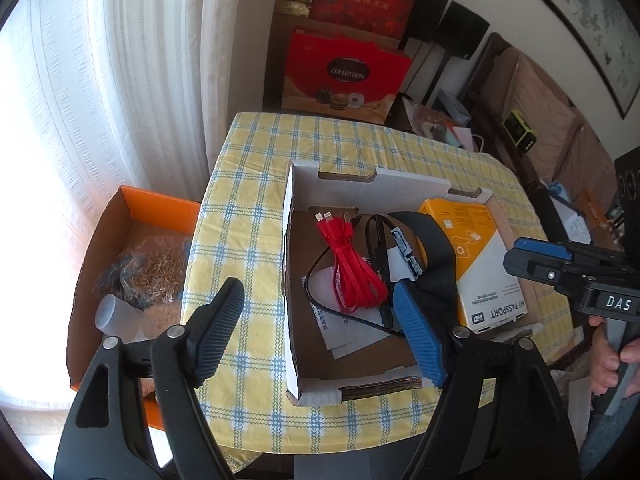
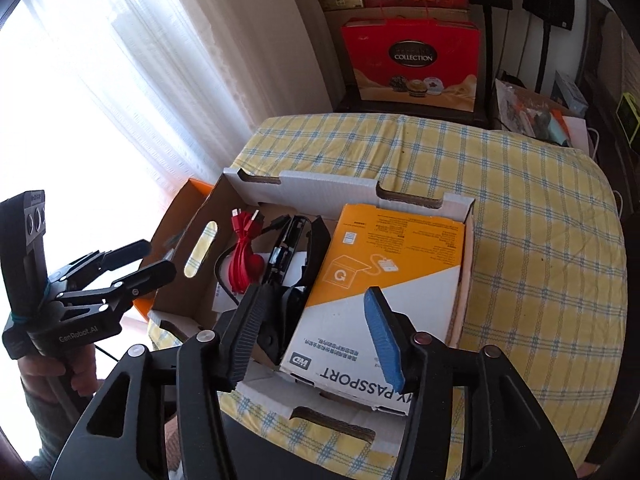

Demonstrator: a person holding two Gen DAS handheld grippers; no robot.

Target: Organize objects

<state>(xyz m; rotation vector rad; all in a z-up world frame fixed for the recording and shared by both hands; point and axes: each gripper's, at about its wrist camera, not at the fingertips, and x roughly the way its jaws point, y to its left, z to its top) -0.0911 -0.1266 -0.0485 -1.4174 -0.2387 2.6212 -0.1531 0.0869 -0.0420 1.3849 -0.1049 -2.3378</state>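
Note:
A white cardboard box (image 1: 290, 240) (image 2: 256, 186) stands on the yellow checked table (image 1: 240, 248) (image 2: 540, 260). Inside lie a red cable bundle (image 1: 352, 272) (image 2: 244, 264), a black cable (image 1: 316, 304), a black strap and device (image 1: 432, 248) (image 2: 296, 240), papers (image 1: 348, 332), and a yellow-white WD My Passport box (image 1: 480, 264) (image 2: 384, 280). My left gripper (image 1: 320, 336) is open and empty above the box's near left wall; it shows at the left of the right wrist view (image 2: 148, 264). My right gripper (image 2: 312, 340) is open and empty over the Passport box; it also shows in the left wrist view (image 1: 520, 256).
An orange open box (image 1: 132, 208) with rubber bands and a small cup sits left of the table by the white curtain. Red gift boxes (image 1: 348, 76) (image 2: 412, 64) stand behind the table. Cluttered furniture lies to the right.

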